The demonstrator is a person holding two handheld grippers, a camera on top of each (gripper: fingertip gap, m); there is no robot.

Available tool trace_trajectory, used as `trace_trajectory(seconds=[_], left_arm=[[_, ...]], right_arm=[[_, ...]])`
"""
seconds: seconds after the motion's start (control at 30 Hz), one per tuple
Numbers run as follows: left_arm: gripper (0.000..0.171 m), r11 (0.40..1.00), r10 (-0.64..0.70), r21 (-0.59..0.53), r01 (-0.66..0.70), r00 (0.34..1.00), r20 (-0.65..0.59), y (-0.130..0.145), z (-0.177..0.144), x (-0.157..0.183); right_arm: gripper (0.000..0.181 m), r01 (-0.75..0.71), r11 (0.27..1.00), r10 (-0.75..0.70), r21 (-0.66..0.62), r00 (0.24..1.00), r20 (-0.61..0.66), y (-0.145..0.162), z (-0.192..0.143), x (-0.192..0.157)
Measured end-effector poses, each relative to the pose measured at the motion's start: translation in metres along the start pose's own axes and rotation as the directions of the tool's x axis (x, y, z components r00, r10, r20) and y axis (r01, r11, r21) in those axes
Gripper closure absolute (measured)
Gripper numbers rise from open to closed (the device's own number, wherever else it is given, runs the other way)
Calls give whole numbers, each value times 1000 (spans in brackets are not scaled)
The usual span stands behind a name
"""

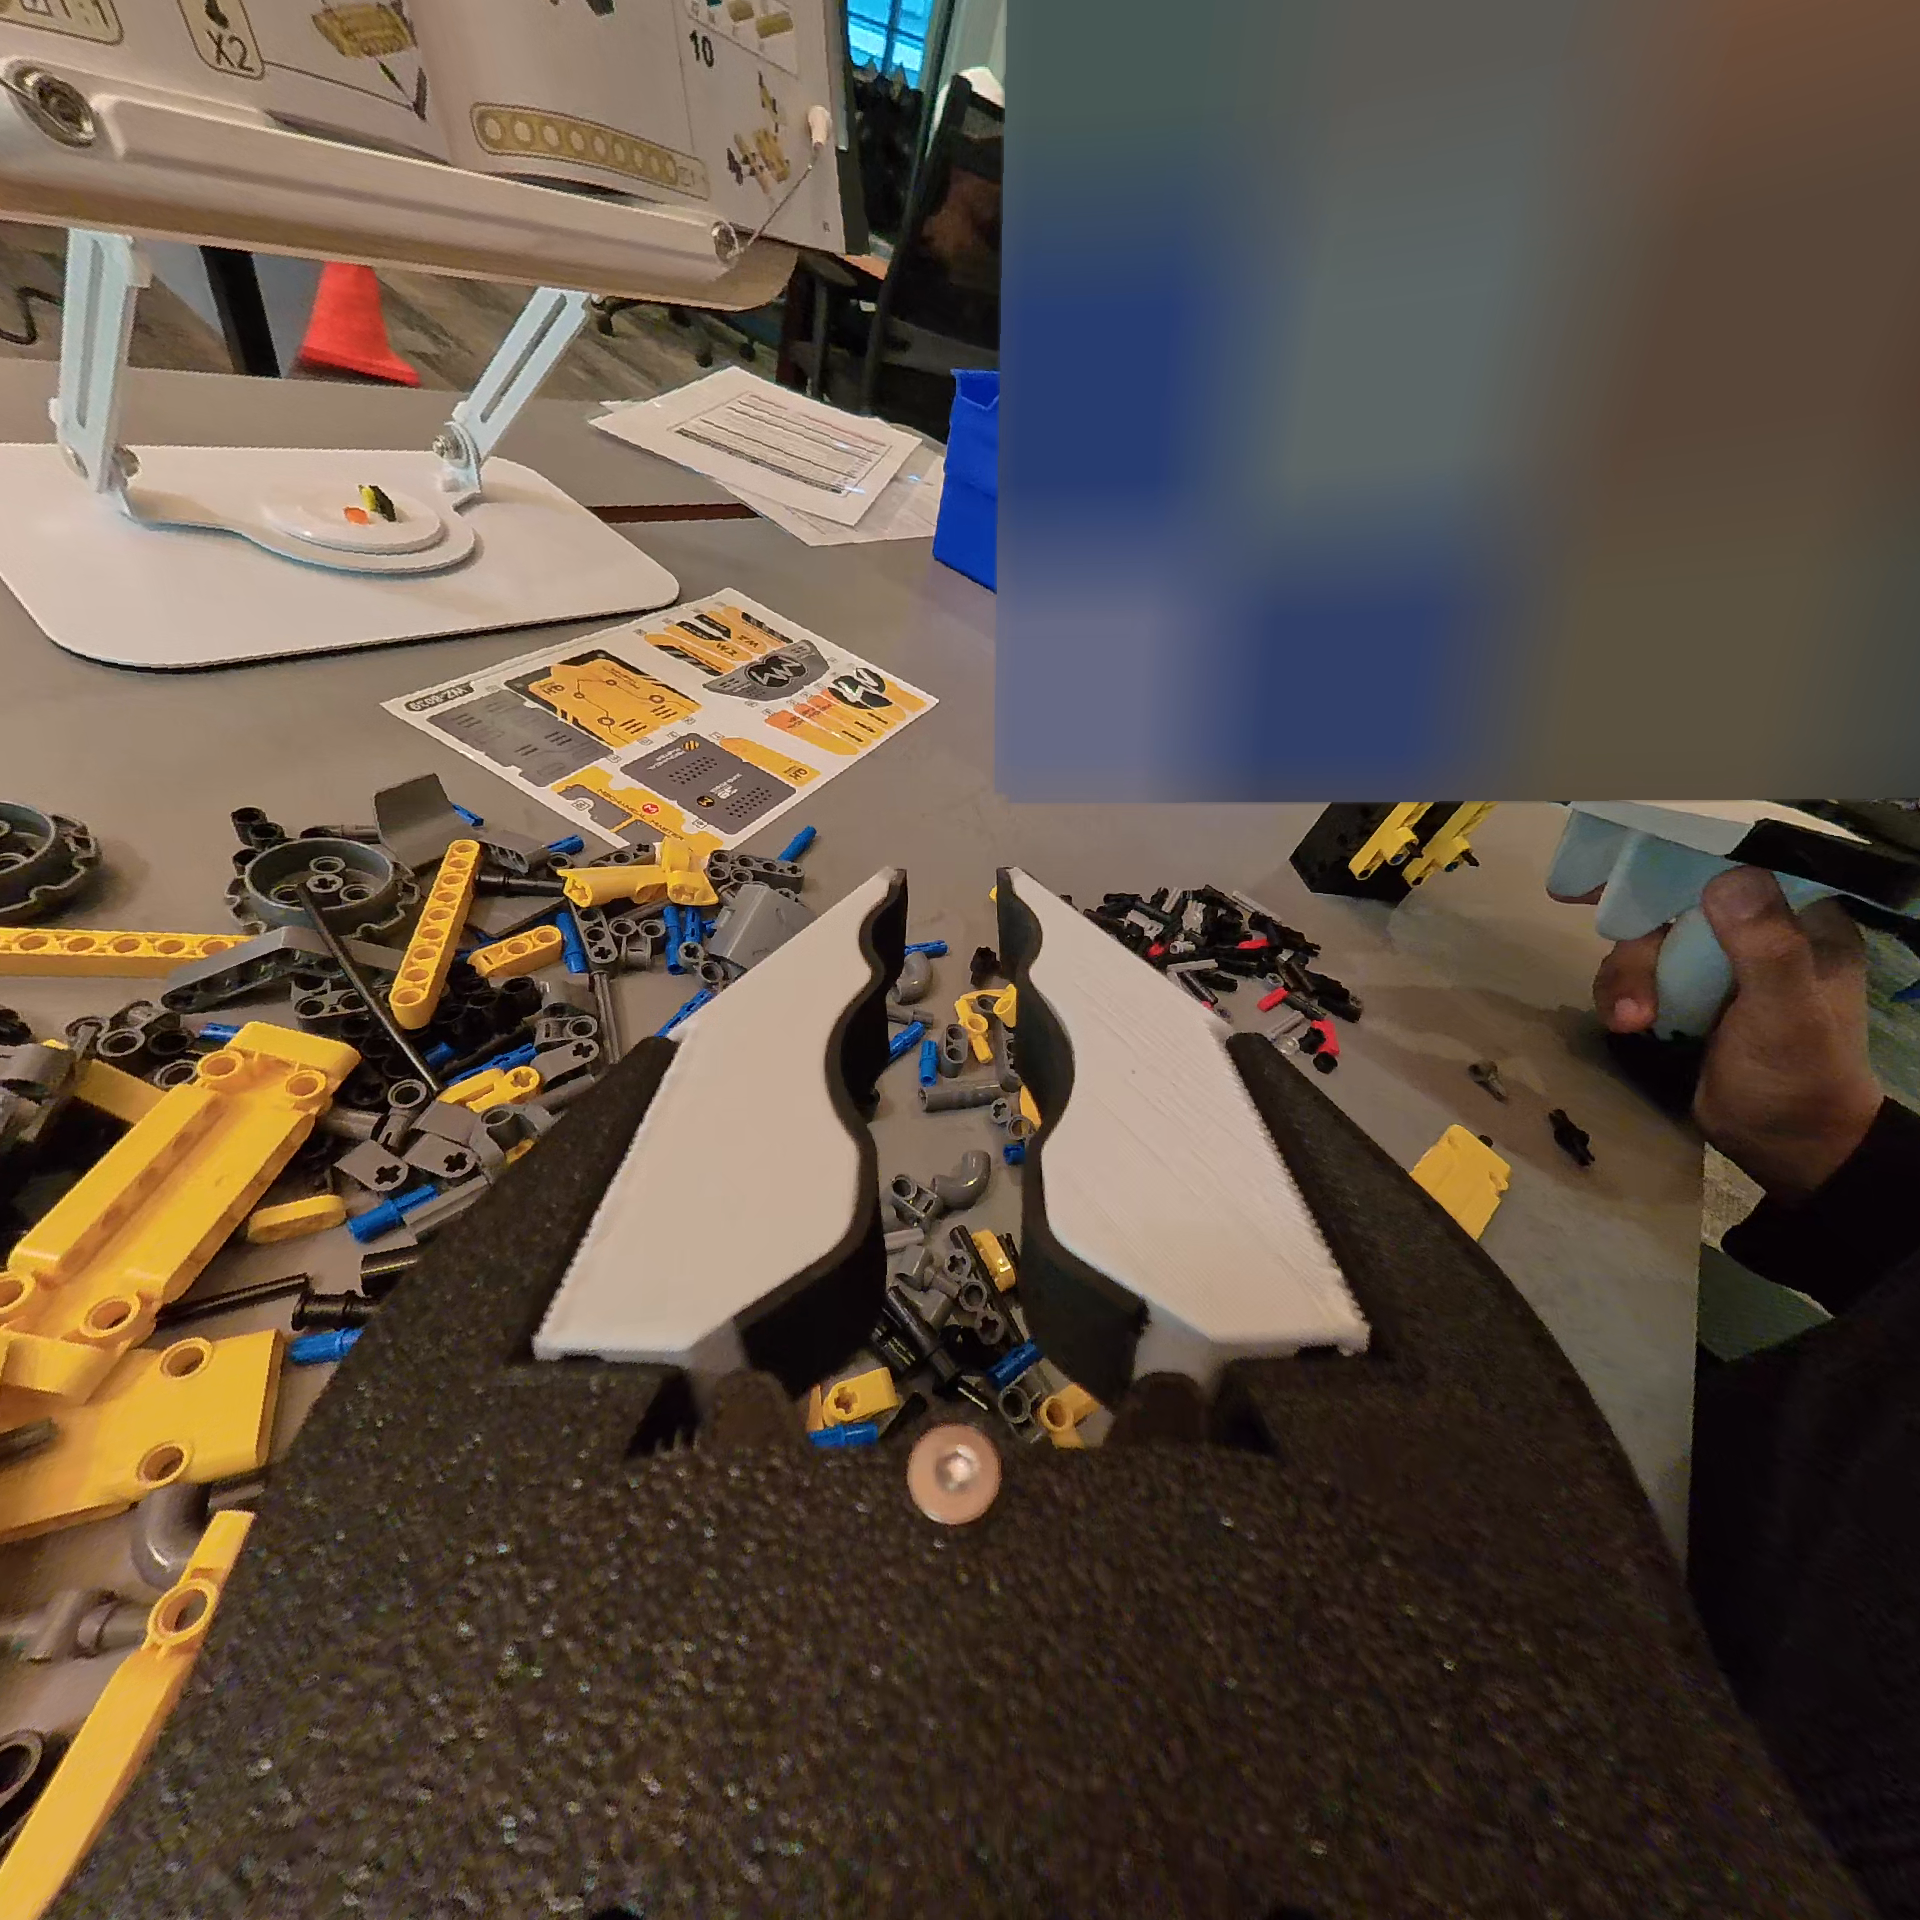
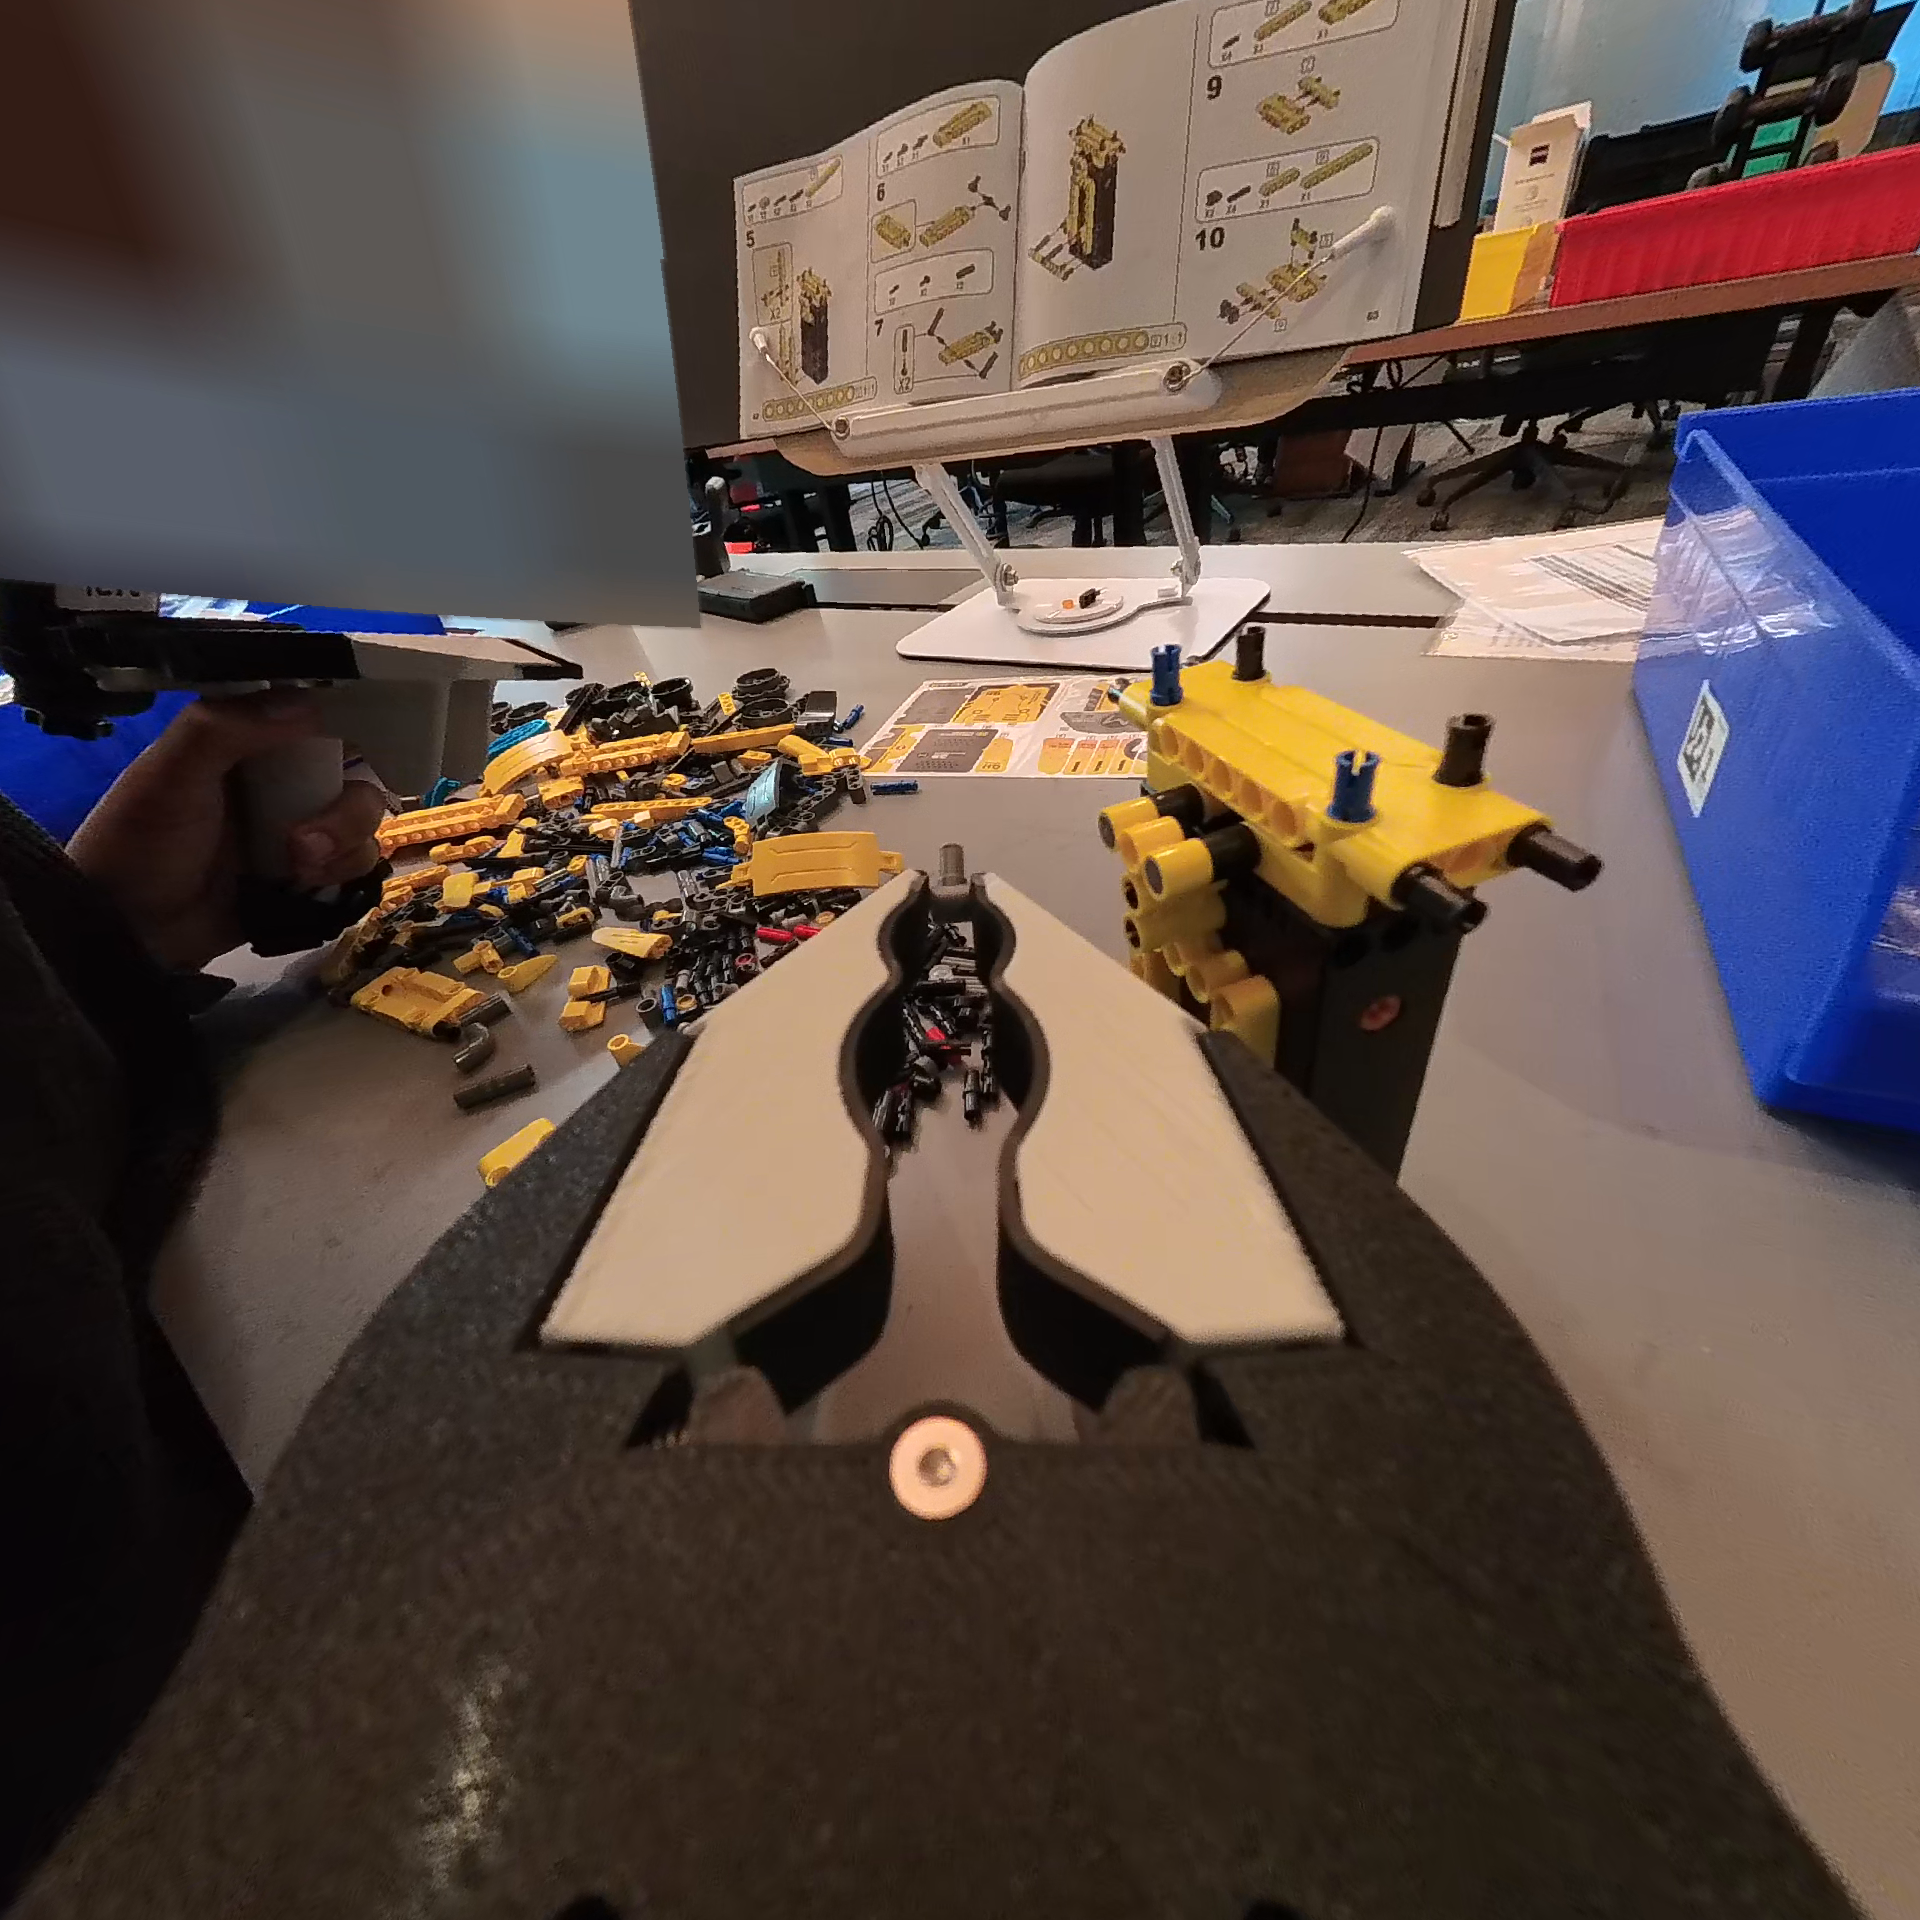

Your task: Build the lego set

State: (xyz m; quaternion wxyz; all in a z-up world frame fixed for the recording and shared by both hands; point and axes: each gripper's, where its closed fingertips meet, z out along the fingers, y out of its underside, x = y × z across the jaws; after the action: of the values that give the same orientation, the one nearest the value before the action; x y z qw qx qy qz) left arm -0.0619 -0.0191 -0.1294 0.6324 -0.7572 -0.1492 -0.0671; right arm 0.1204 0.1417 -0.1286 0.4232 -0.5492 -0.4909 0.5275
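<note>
Grey pin: a small grey plastic connector pin [image 2: 951, 871] is pinched at the very tips of the right gripper [image 2: 951, 883], whose jaws are clamped together on it, above the grey worktop [image 2: 1558, 1351].
Left gripper: the left gripper [image 1: 951, 883] hangs over the loose heap of yellow, black, grey and blue plastic building pieces [image 1: 416, 1039]; its jaws stand apart, nothing between them.
Small-pin scatter: a cluster of short black and red pins [image 2: 940, 1029] lies under the right gripper, at the near right edge of the heap.
Yellow-and-black block assembly: a partly built block of yellow beams on a black body [image 2: 1309, 883], with blue and black pins upright on top, stands just right of the right gripper.
Blue bin: a blue plastic bin [image 2: 1787, 790] sits right of the assembly.
Sticker sheet: a yellow and grey sticker sheet [image 1: 665, 717] lies flat beyond the heap.
Book stand: a white stand [image 2: 1081, 613] behind the sticker sheet props an open instruction booklet [image 2: 1081, 208].
</note>
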Motion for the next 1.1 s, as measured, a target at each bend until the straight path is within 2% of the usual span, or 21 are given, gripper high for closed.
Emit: trace_trajectory(seconds=[1.1], left_arm=[[154, 997, -51, -58, 48, 997, -64, 11, 8, 7]], right_arm=[[174, -7, 1000, 7, -15, 1000, 2, 3, 5, -6]])
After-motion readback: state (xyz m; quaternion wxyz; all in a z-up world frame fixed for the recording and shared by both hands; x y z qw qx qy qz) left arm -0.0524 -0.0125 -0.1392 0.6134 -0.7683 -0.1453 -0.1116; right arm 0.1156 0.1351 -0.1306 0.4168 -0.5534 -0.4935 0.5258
